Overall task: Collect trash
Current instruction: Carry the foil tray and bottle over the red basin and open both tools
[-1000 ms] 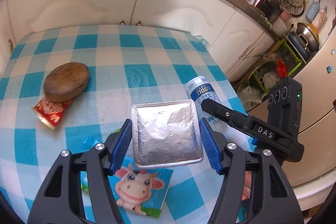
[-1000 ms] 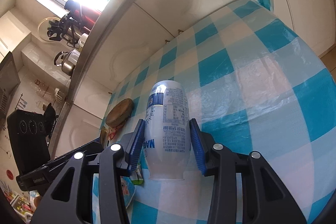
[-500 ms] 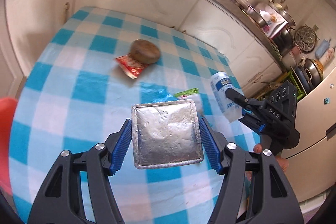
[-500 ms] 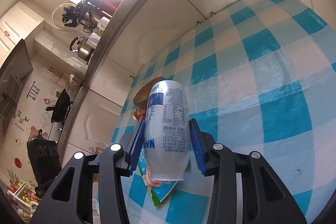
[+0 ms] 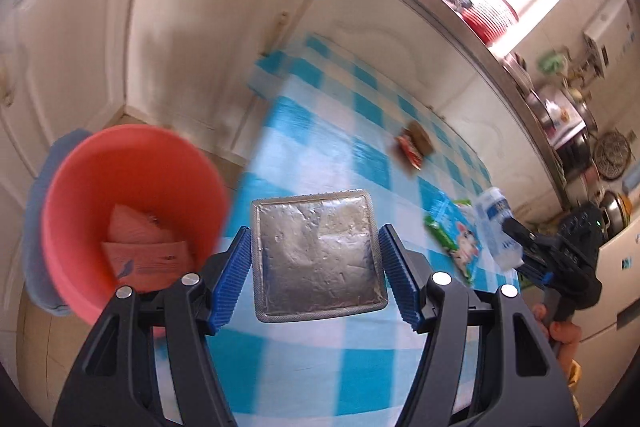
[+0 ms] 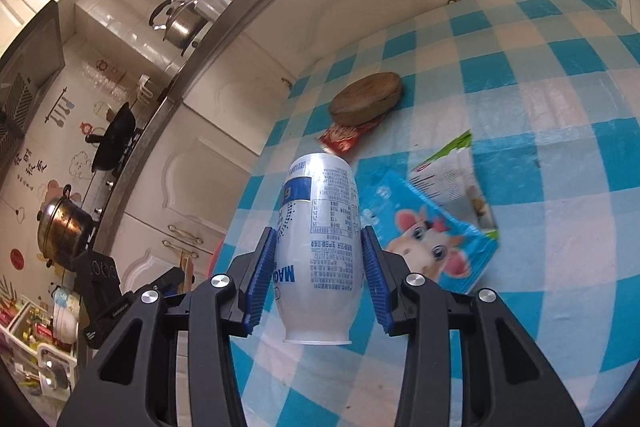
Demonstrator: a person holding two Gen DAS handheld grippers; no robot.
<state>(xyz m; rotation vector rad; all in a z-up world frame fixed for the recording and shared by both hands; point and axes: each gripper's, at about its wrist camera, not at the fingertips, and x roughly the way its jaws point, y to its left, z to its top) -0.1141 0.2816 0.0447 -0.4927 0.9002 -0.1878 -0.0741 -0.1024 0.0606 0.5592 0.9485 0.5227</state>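
Between the ribbed blue pads of the left gripper (image 5: 316,269), a flat, square, crinkled foil blister pack (image 5: 318,253) was clamped by its side edges above the blue-and-white checked tablecloth (image 5: 320,147). To the left of those tongs, a round red plastic bin (image 5: 132,215) holding pink paper was seen only in the left wrist view. The right gripper (image 6: 318,283) was closed on a smooth white plastic bottle (image 6: 320,243) with blue print, mouth toward the camera. Beyond its right finger, a glossy blue cow-print wrapper (image 6: 424,227) lay flat; farther ahead, a round wooden disc (image 6: 366,103) rested on a red packet (image 6: 346,137).
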